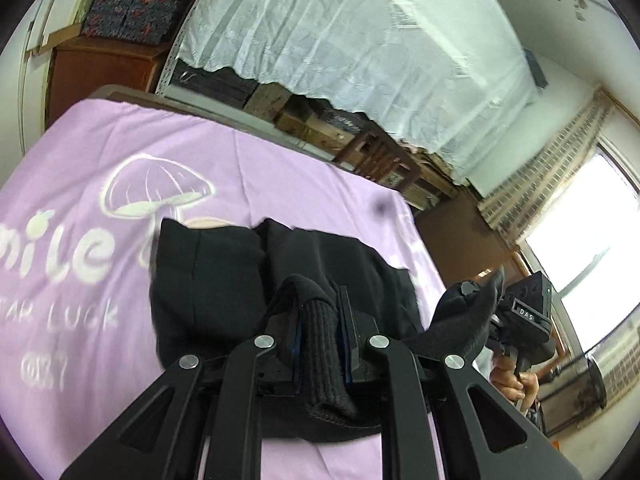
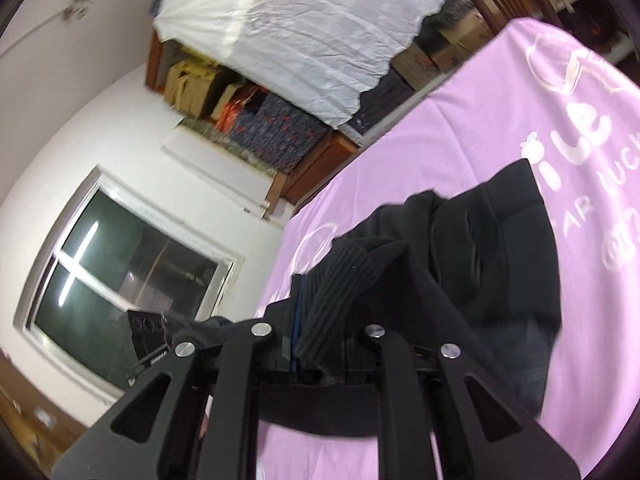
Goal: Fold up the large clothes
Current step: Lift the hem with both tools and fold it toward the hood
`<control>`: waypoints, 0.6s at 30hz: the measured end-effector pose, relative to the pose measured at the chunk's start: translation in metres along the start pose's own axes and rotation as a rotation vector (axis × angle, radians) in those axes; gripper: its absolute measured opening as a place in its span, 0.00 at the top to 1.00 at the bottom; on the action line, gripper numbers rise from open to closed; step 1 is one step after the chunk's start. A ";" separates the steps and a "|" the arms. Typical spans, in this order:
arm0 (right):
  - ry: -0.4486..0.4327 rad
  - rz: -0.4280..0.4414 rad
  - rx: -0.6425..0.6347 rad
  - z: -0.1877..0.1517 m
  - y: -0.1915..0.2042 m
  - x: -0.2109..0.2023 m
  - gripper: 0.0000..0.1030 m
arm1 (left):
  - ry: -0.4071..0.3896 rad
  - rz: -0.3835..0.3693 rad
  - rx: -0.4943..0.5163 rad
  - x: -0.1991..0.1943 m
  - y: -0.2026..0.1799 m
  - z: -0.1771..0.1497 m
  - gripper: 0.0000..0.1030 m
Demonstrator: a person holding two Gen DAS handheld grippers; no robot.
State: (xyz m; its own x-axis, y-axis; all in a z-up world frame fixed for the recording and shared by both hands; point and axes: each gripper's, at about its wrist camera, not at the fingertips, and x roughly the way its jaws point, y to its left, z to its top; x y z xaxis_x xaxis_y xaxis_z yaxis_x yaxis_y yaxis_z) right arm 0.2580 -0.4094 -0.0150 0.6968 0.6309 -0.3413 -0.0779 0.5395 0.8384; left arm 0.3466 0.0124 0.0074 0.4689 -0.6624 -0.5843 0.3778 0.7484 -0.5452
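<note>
Both tongs clamp the ribbed hem of a black garment [image 1: 224, 280], lifting its near edge off a lilac printed sheet [image 1: 300, 184]: left gripper [image 1: 320, 320], right gripper [image 2: 320, 320]. The sheet's lettering is partly covered; "LUCK" reads. Motion blur softens the garment's far end, which trails away from both cameras.

Two wrist fisheyes, each looking along its own gripper fingers, tilted down at the bed.

The left wrist view sits close above the purple bedspread [image 1: 280, 184], facing its far edge and the shelves; the right wrist view faces the far corner and a window [image 2: 120, 280]. Both share the black garment [image 1: 224, 280] and the white-draped shelving [image 2: 304, 36].
</note>
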 end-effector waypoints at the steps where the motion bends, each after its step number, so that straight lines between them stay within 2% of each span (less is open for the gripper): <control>1: 0.003 -0.011 0.020 0.007 -0.010 0.013 0.88 | 0.011 0.022 -0.015 0.017 0.008 0.006 0.86; 5: 0.034 -0.083 0.114 0.014 -0.059 0.056 0.86 | 0.084 0.090 -0.079 0.078 0.047 0.009 0.86; 7: 0.061 -0.113 0.155 0.009 -0.080 0.069 0.86 | 0.123 0.070 -0.135 0.101 0.068 0.002 0.86; 10: 0.061 -0.063 0.168 0.007 -0.090 0.067 0.81 | 0.121 0.031 -0.123 0.098 0.075 0.002 0.84; 11: 0.059 -0.053 0.160 0.009 -0.087 0.066 0.75 | 0.113 0.024 -0.124 0.093 0.075 0.003 0.84; 12: 0.044 -0.041 0.150 0.009 -0.083 0.062 0.63 | 0.098 0.012 -0.129 0.084 0.074 0.005 0.83; 13: 0.031 -0.039 0.139 0.009 -0.079 0.057 0.56 | 0.086 0.003 -0.133 0.075 0.072 0.008 0.78; 14: 0.023 -0.031 0.131 0.009 -0.075 0.053 0.42 | 0.076 -0.001 -0.130 0.070 0.071 0.010 0.76; 15: 0.013 -0.016 0.123 0.009 -0.070 0.047 0.37 | 0.061 -0.007 -0.122 0.063 0.068 0.012 0.71; 17: -0.014 0.034 0.107 0.014 -0.060 0.031 0.35 | 0.023 -0.014 -0.091 0.048 0.060 0.016 0.60; 18: -0.031 0.044 0.100 0.017 -0.056 0.023 0.33 | 0.000 0.000 -0.073 0.042 0.057 0.017 0.47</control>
State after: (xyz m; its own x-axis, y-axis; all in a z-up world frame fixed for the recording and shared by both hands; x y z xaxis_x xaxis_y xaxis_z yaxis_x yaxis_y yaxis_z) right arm 0.2906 -0.4340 -0.0628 0.7159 0.6343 -0.2917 -0.0383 0.4528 0.8908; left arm 0.4015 0.0272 -0.0380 0.4688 -0.6622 -0.5846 0.3181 0.7440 -0.5876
